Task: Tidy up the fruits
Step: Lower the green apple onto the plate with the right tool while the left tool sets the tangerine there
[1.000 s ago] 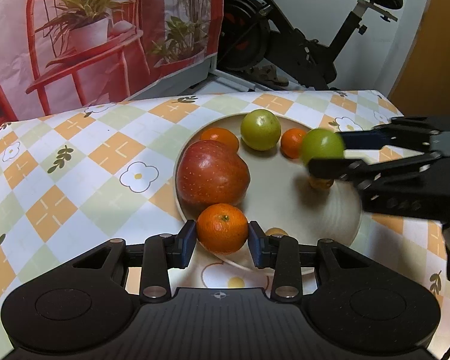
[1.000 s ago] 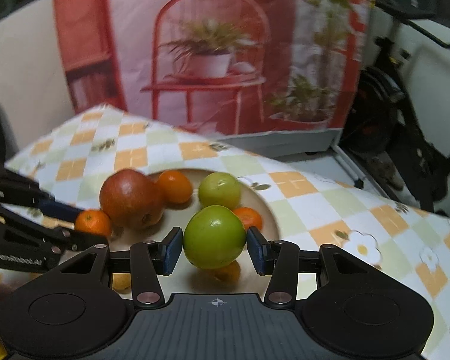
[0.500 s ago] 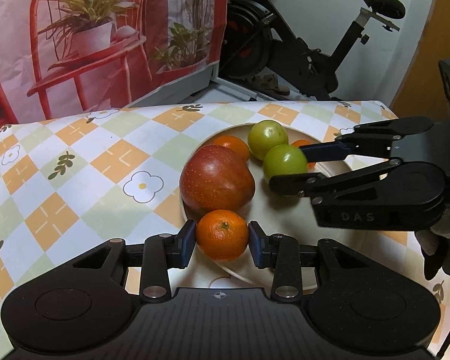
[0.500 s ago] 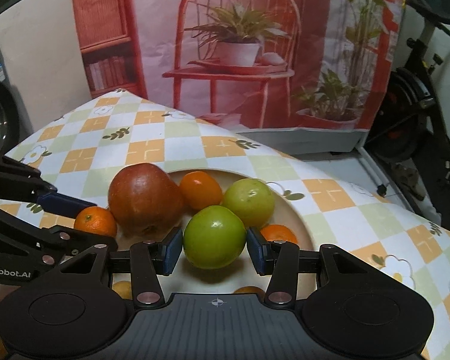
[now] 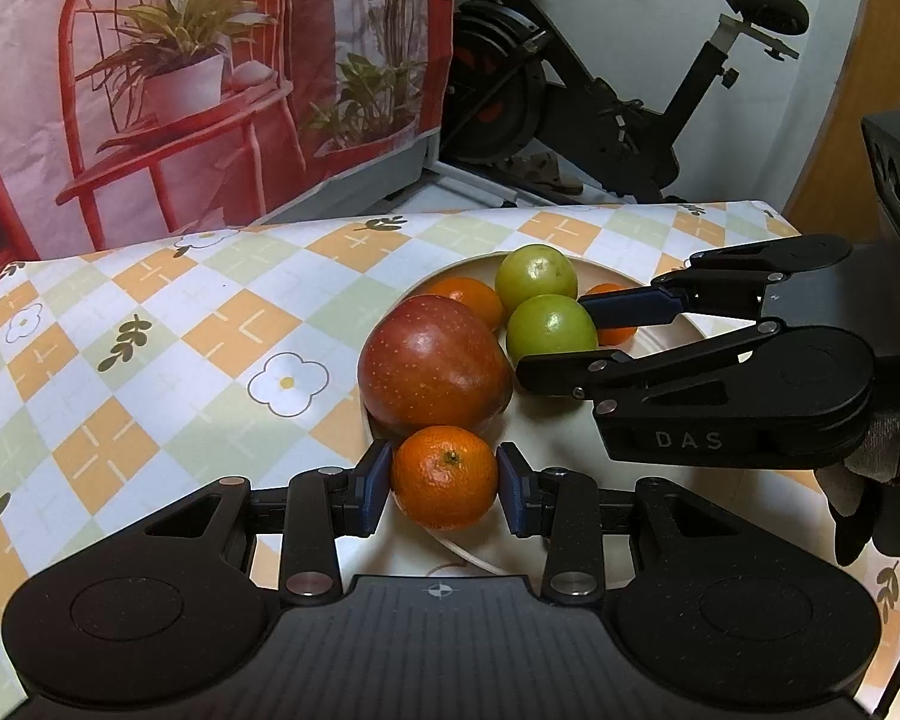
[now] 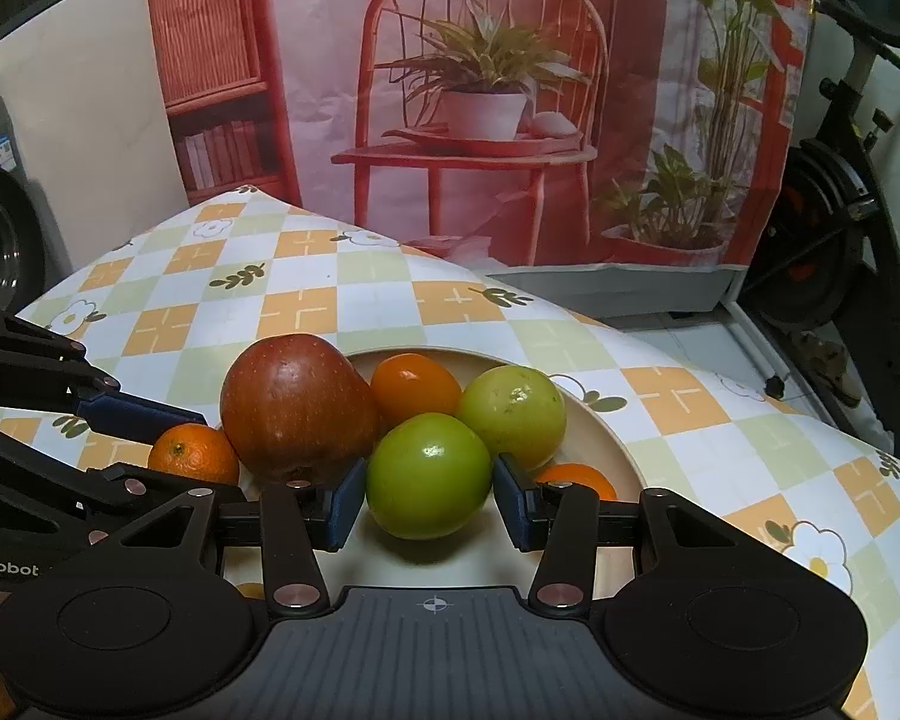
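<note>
A cream plate (image 5: 576, 438) (image 6: 600, 438) on the checked tablecloth holds a big red apple (image 5: 435, 357) (image 6: 297, 405), a green fruit (image 5: 536, 277) (image 6: 513, 408) at the back and two small oranges (image 5: 471, 303) (image 6: 414, 387). My left gripper (image 5: 444, 480) is shut on a mandarin (image 5: 444, 477) (image 6: 193, 456) at the plate's near rim, just in front of the apple. My right gripper (image 6: 429, 501) (image 5: 561, 333) is shut on a second green fruit (image 6: 427, 474) (image 5: 551, 324), low over the plate beside the apple and the other green fruit.
The tablecloth (image 5: 150, 360) (image 6: 306, 306) lies bare to the left of the plate. An exercise bike (image 5: 618, 102) and a red printed backdrop (image 6: 480, 96) stand beyond the table's far edge. A gloved hand (image 5: 858, 498) shows behind the right gripper.
My right gripper has carried the green fruit leftward across the plate and slightly down, ending next to the apple. My left gripper has stayed put with the mandarin.
</note>
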